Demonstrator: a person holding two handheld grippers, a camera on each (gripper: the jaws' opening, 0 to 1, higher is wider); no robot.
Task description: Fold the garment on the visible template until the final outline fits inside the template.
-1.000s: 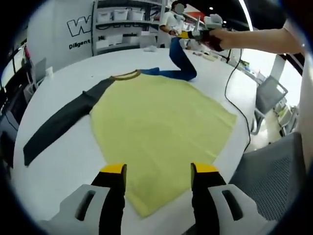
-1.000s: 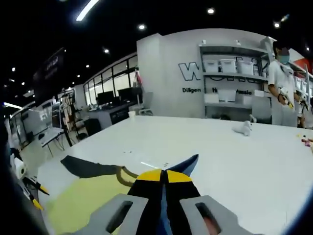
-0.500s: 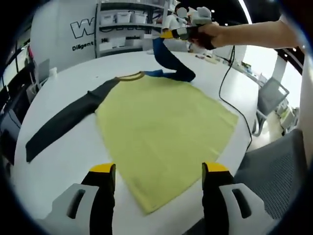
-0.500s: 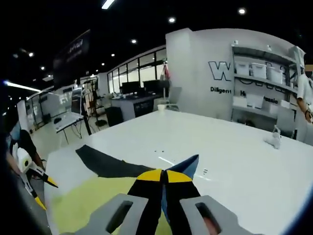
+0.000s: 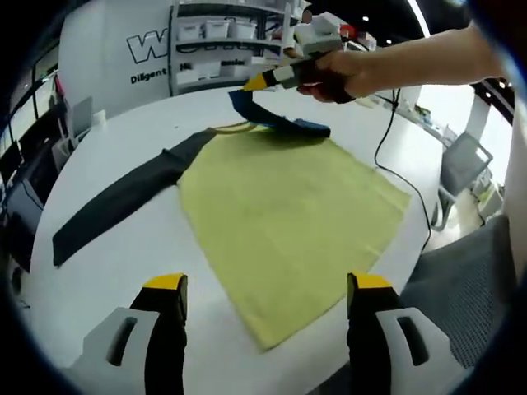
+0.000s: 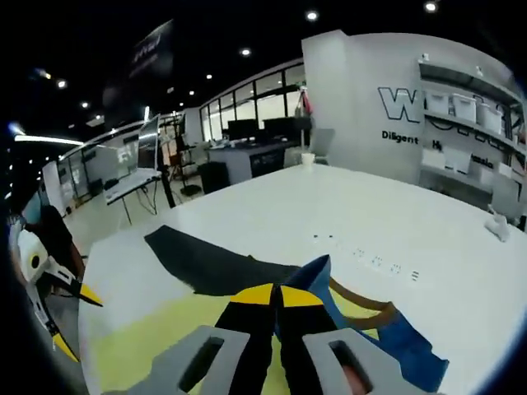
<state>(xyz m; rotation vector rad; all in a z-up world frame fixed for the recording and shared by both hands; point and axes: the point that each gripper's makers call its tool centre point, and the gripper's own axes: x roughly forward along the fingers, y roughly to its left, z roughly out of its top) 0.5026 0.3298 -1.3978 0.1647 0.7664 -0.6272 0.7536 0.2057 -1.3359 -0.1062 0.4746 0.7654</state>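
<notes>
- The black sleeve [image 5: 115, 202] lies flat and outstretched toward the left of the left gripper view, a long dark matte strip on the smooth white table [image 5: 99, 280], its long axis running away from the shirt body toward the table's edge.
- The left gripper [image 5: 265, 290] hovers just short of the shirt's near hem corner with its yellow-tipped jaws wide apart and nothing between them.
- The yellow shirt body [image 5: 288, 206] is spread flat in the middle of the table, soft thin knit with few wrinkles and a brown-edged collar [image 5: 232, 127] at the far end. I cannot make out a template outline.
- The blue sleeve [image 5: 268, 117] is lifted off the table and doubled over near the collar, held at its cuff by the right gripper [image 5: 257, 81], whose jaws are pressed together on the cloth.
- In my judgement the fold turns on this: the shirt body lies below and toward the person from the raised blue sleeve, so the right gripper is the nearer one to lay it across the yellow cloth.
</notes>
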